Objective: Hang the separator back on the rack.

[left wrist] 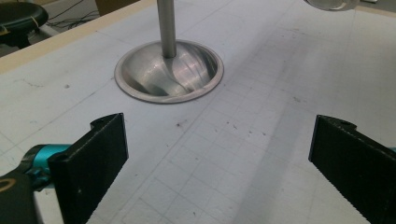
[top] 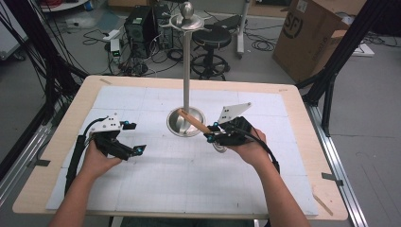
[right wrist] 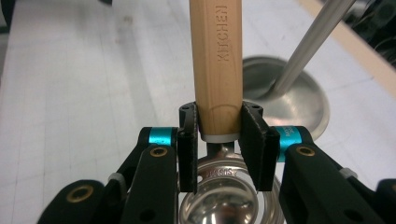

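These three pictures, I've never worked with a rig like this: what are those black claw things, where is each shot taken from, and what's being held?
A person sits at a table covered by a white gridded mat and holds a hand-operated two-jaw gripper in each hand.

The high view looks down from above the person. The other two come from cameras riding on the grippers, looking along their own black jaws.

On the mat stands a metal stand: a round dished base with a tall thin pole.

The left gripper is open with nothing between its jaws, and its view faces the stand's base.

The right gripper is shut on the wooden handle of a kitchen utensil, whose shiny metal bowl shows below the jaws.
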`<state>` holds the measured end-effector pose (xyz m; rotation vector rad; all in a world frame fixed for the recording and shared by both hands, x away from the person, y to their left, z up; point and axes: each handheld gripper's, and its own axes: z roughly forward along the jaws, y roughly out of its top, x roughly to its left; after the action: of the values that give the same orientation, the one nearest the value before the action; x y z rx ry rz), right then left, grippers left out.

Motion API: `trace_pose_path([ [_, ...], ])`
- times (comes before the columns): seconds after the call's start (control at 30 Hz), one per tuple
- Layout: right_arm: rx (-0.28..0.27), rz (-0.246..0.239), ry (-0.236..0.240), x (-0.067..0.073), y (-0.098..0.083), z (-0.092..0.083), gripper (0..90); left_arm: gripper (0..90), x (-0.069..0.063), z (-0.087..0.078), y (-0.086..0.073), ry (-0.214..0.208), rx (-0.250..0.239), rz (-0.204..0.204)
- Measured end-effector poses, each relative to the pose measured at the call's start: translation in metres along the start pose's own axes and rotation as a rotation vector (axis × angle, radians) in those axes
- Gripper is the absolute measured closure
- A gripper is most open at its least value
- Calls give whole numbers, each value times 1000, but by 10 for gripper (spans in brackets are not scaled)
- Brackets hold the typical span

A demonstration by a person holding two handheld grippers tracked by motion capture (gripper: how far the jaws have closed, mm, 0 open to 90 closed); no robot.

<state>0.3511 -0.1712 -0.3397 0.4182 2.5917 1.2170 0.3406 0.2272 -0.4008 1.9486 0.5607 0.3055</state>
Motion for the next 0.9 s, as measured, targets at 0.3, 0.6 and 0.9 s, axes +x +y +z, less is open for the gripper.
trace_pose_path([
  [0.3,-115,46,-43,-10,9,-16,689,52,1,0,0,-2,3,4],
  [0.6,-191,76,-72,-21,23,-33,689,52,1,1,-1,-3,8,5],
  [0.9,-220,92,-103,-32,38,-48,688,52,2,0,-1,-1,3,2],
])
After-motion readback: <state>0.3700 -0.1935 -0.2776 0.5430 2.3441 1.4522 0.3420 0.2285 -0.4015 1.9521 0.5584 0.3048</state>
